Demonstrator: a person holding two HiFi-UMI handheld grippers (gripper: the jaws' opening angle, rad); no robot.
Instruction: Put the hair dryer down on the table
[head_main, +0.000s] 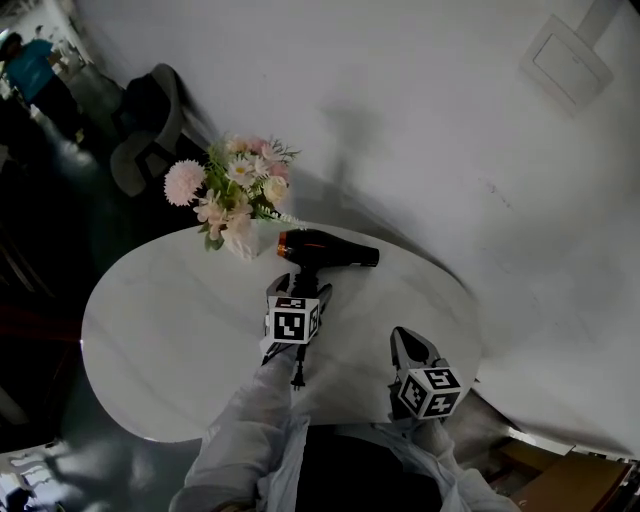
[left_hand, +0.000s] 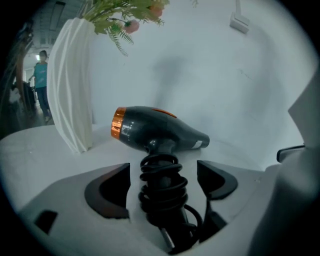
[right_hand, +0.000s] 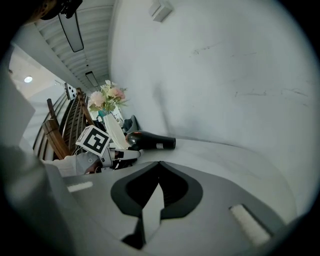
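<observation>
so there's a white ribbed vase (head_main: 243, 242) holding pink flowers (head_main: 232, 185), dark chair (head_main: 150, 122) behind-left of it, wall plate (head_main: 565, 62) far right.

White wall (head_main: 420, 120) behind oval marble table (head_main: 160, 340) — dark floor (head_main: 50, 230), grey chair (head_main: 145, 130) at left.

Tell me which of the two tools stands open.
The left tool: its jaws stand apart beside the hair dryer's cord-wrapped handle, without pressing it. The right tool's jaws are together, with nothing between.
</observation>
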